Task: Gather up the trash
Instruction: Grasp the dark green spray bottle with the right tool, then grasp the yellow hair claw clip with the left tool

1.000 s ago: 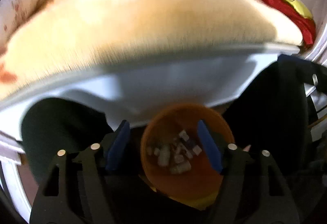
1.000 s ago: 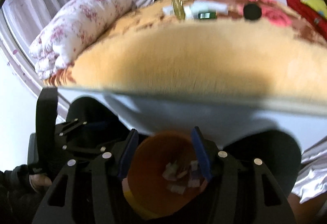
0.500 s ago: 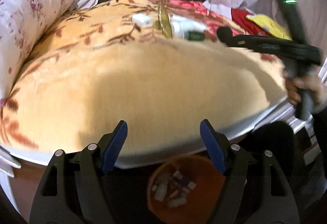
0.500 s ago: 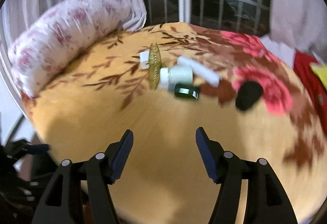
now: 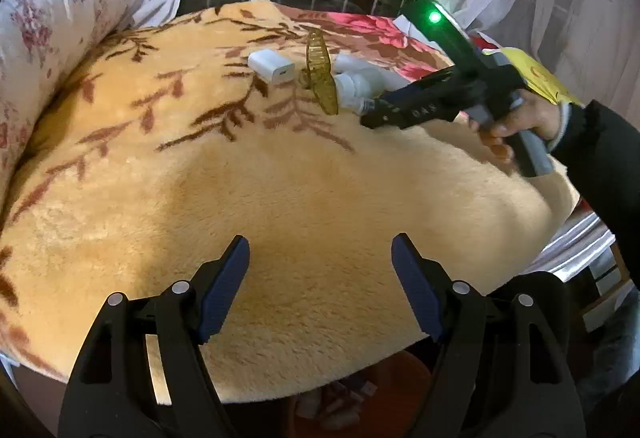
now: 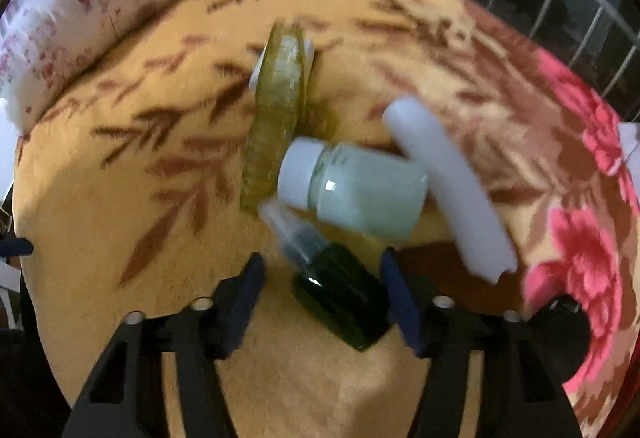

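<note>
Two hand-held grippers are working over a bed covered by an orange plush blanket with brown leaf prints (image 5: 304,198). The left hand-held gripper (image 5: 320,278) is hovering near the blanket's front edge with its blue-padded jaws spread wide and nothing between them. Below that edge, an orange round bin (image 5: 384,398) is showing partly, with small pale scraps lying inside. In the left wrist view, the right hand-held gripper (image 5: 370,114) is reaching in from the right, gripped by a person's hand (image 5: 516,122) in a black sleeve, a green light glowing on its top. In its own view, the right hand-held gripper (image 6: 322,296) is pointing down at a cluster of litter in the middle of the bed, and its jaws are closing around a dark green glass bottle with a clear cap (image 6: 340,290); the bottle is lying between the blue pads, closer to the right one, though blur is hiding whether either pad is touching it. Just beyond it, a pale mint plastic bottle with a white cap (image 6: 360,190) is lying on its side, touching a white plastic tube (image 6: 452,186) on the right. A yellow ribbed translucent plastic piece (image 6: 276,122) is standing on edge to the left, beside a white square charger plug (image 5: 271,67). A floral pink-and-white rolled quilt (image 5: 44,38) is lying along the bed's left side.
</note>
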A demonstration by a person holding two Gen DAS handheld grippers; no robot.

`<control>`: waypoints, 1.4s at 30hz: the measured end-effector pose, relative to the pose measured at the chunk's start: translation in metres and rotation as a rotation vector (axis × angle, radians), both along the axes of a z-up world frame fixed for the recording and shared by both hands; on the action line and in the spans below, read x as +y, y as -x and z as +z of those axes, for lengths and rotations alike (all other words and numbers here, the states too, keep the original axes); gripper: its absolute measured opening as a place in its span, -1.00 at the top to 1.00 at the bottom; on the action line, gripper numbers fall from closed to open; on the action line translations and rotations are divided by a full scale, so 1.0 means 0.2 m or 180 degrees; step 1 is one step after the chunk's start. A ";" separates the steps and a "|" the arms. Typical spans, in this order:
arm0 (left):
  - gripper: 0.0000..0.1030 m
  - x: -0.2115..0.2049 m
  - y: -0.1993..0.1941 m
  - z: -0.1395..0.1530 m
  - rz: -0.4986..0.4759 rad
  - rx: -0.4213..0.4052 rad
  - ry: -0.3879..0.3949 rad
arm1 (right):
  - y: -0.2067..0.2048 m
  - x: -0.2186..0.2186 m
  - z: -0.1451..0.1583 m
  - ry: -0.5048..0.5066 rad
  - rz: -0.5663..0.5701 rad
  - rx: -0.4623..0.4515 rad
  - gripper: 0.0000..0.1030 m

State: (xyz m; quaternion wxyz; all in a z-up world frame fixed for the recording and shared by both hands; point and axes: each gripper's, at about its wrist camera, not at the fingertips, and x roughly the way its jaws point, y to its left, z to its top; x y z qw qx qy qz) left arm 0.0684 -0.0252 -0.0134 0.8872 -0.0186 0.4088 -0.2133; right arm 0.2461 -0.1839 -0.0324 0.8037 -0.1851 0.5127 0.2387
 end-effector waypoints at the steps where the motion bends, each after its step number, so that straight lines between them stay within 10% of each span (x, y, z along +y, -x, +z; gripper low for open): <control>1: -0.40 0.00 0.00 0.00 -0.0017 0.0005 0.0016 | 0.02 0.01 0.00 0.0086 0.0027 0.0042 0.08; 14: -0.40 0.04 -0.05 -0.02 -0.0161 0.0060 0.0179 | 0.00 0.11 -0.04 0.0430 -0.0294 0.0254 0.31; 25: -0.40 -0.09 -0.38 0.07 -0.0102 0.0154 0.0162 | 0.48 -0.42 0.15 -0.1892 -0.1537 -0.0010 0.32; 34: -0.40 -0.31 -0.90 0.03 0.0407 0.0569 0.0439 | 0.90 -0.49 0.17 -0.2105 -0.1527 -0.0522 0.32; 42: -0.39 -0.42 -1.15 -0.07 0.1017 0.0677 0.0301 | 0.97 -0.47 0.04 -0.2316 -0.1382 -0.0400 0.32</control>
